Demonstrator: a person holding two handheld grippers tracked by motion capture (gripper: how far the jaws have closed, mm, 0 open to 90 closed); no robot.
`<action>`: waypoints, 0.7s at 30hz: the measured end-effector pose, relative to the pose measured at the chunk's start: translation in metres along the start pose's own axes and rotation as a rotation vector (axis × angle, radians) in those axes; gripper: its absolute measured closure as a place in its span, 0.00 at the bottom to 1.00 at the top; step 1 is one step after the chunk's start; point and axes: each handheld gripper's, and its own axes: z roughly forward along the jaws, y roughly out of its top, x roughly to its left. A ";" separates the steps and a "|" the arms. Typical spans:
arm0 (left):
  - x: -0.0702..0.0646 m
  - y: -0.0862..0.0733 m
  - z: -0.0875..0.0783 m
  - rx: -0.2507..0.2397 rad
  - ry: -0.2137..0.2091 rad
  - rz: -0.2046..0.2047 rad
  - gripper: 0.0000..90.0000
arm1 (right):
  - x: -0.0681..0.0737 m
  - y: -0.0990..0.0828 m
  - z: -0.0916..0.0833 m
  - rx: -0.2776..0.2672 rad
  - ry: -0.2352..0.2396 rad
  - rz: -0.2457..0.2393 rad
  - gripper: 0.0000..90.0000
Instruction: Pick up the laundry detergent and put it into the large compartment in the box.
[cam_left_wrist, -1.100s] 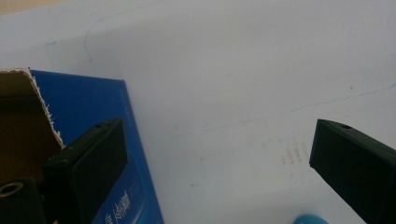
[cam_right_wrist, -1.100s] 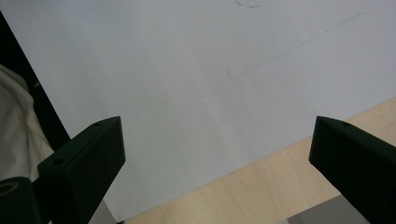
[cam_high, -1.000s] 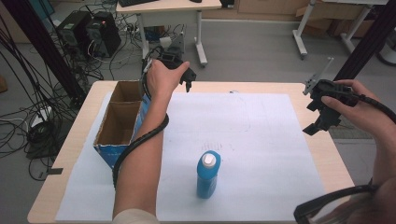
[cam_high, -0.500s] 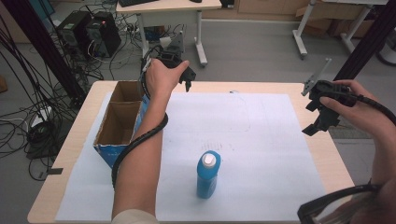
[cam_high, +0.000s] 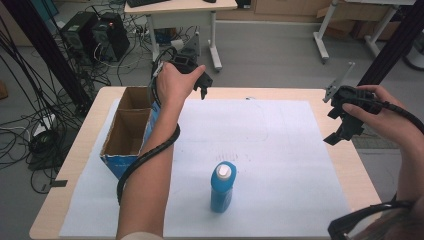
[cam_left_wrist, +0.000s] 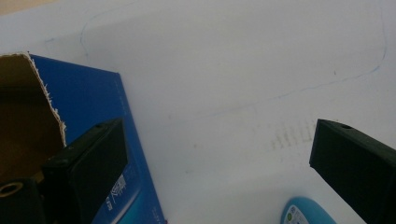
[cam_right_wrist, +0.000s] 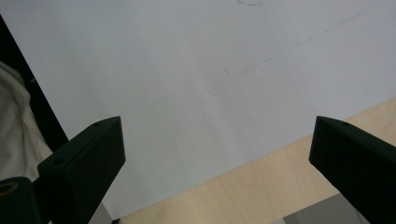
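Almost nothing changes since a second ago: I keep both the left hand-held gripper (cam_high: 204, 86) and right hand-held gripper (cam_high: 341, 127) wide and empty above the bench (cam_high: 280, 93). The blue bottle (cam_high: 223, 187) stands untouched near the cardboard box (cam_high: 129, 131).

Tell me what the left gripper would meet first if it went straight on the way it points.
Probably the white paper sheet on the table: the left gripper has its jaws wide open, and bare paper lies between them. The blue cardboard box sits just to one side and the blue bottle nearer the other jaw. Depth is unclear.
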 end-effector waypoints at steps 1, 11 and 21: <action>-0.002 -0.002 -0.002 -0.002 -0.002 0.005 0.05 | 0.000 0.000 0.000 -0.002 0.000 0.000 0.04; -0.017 -0.036 -0.027 -0.035 -0.036 0.068 0.05 | 0.003 0.003 -0.001 -0.003 -0.004 -0.010 0.04; -0.032 -0.065 -0.040 -0.048 -0.066 0.124 0.05 | 0.006 0.003 -0.001 -0.007 -0.006 -0.014 0.04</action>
